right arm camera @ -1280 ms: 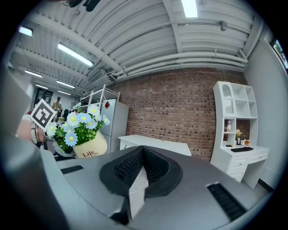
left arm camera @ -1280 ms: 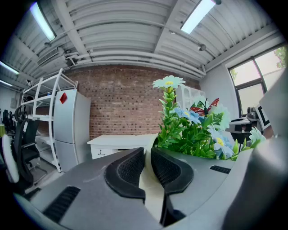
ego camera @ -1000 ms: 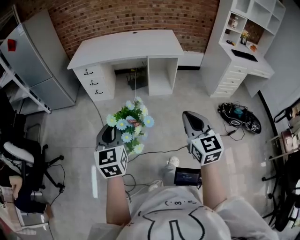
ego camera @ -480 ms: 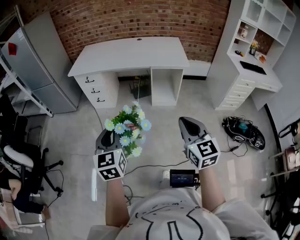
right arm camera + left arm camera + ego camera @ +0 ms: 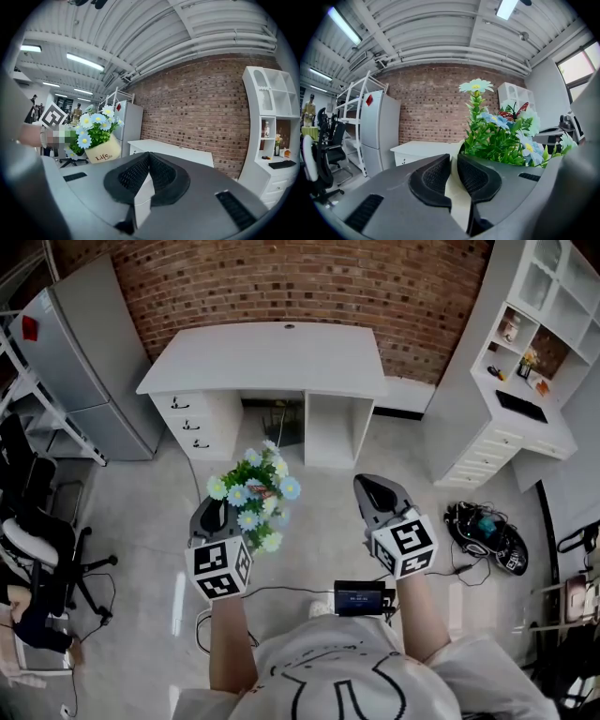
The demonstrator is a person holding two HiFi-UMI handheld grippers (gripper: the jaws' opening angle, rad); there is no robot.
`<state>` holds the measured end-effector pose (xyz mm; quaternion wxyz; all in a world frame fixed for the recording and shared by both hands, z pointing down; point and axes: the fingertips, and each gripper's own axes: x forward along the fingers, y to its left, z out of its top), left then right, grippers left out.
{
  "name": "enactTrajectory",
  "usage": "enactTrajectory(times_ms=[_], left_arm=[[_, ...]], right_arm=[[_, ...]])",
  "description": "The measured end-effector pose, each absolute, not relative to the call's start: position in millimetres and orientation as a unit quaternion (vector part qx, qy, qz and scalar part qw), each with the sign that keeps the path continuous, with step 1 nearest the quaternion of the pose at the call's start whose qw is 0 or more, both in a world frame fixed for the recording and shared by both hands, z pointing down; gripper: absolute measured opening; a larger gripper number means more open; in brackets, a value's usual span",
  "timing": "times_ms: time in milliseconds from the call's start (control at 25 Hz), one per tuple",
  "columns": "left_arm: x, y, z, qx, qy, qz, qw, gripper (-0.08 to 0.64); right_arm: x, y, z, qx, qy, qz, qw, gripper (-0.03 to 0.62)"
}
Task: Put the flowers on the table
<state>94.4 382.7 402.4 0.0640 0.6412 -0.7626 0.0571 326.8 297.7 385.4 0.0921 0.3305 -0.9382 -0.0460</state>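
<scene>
A bunch of blue and white flowers (image 5: 251, 493) with green leaves stands in a cream pot (image 5: 104, 152) marked "Life". My left gripper (image 5: 217, 509) is shut on the pot's cream rim (image 5: 454, 185), and the flowers (image 5: 501, 136) rise to the right of its jaws. It holds them in the air above the floor. The white table (image 5: 272, 348) stands ahead against the brick wall, its top bare. My right gripper (image 5: 377, 487) hovers level with the left one, shut with nothing in it. Its jaws meet at the tip (image 5: 149, 161).
A grey fridge (image 5: 84, 352) stands left of the table and a white shelf unit (image 5: 525, 381) to its right. An office chair (image 5: 37, 549) is at the far left. Cables and gear (image 5: 483, 531) lie on the floor at the right, and a small screen (image 5: 361, 596) hangs at the person's waist.
The table and brick wall have come closer and sit lower in the head view. Both grippers keep their places, and the left one still holds the pot.
</scene>
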Motion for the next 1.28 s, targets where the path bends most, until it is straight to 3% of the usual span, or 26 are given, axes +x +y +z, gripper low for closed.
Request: enactTrajectory(times_ms=[600,1280], left_arm=[[91,359,410,0.628,-0.772,0.063,0.068,0.057],[7,236,405,0.647,-0.758,0.051,0.065,0.055]], right_arm=[[329,265,402,0.337,-0.938,-0.023,0.082,0.014],[261,156,398,0.373,-0.924,-0.024,0.081,0.014]])
